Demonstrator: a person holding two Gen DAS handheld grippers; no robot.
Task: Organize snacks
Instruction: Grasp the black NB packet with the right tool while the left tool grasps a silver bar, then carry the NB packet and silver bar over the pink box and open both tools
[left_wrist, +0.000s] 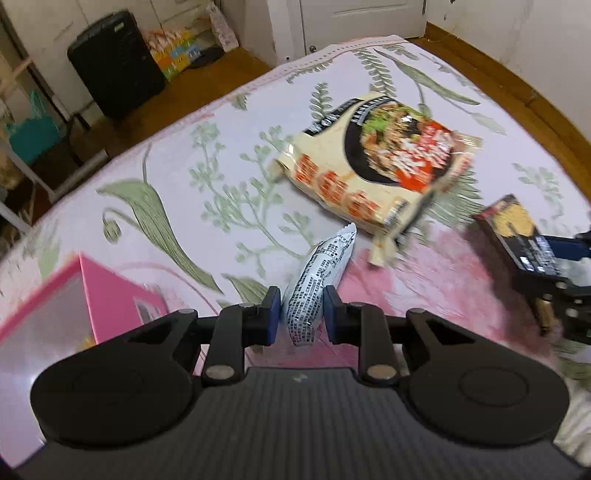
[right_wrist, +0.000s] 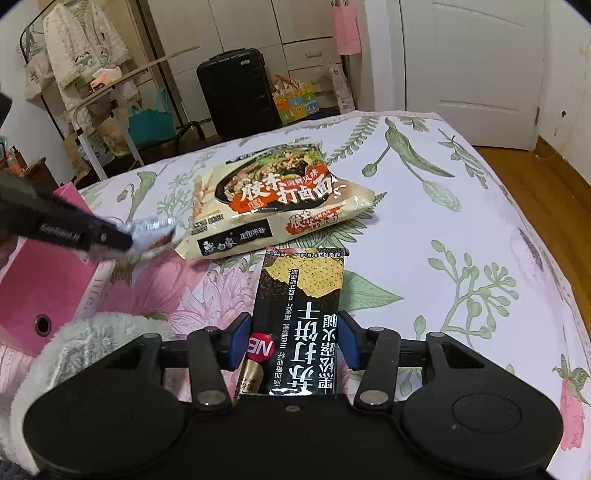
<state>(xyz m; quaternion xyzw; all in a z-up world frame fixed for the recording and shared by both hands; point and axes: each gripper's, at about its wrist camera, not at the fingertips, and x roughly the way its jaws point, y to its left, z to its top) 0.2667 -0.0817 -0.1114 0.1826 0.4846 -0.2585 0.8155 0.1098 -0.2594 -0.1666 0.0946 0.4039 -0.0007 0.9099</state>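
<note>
Hand-held gripper (left_wrist: 300, 314) pinches crinkly white packet (left_wrist: 317, 284) above floral bedspread (left_wrist: 184, 192).

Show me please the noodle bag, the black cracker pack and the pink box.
noodle bag (right_wrist: 273, 206): right wrist view, printed front.
black cracker pack (right_wrist: 303, 314): right wrist view, middle of its face.
pink box (left_wrist: 110, 295): left wrist view, side wall.

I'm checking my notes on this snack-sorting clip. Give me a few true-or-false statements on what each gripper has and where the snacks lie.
1. The left gripper has its jaws shut on a small white packet. True.
2. The right gripper holds the noodle bag. False: it holds a black cracker pack.
3. The noodle bag lies on the floral bedspread. True.
4. The pink box sits on top of the noodle bag. False: it is apart from the bag, off to the left.
</note>
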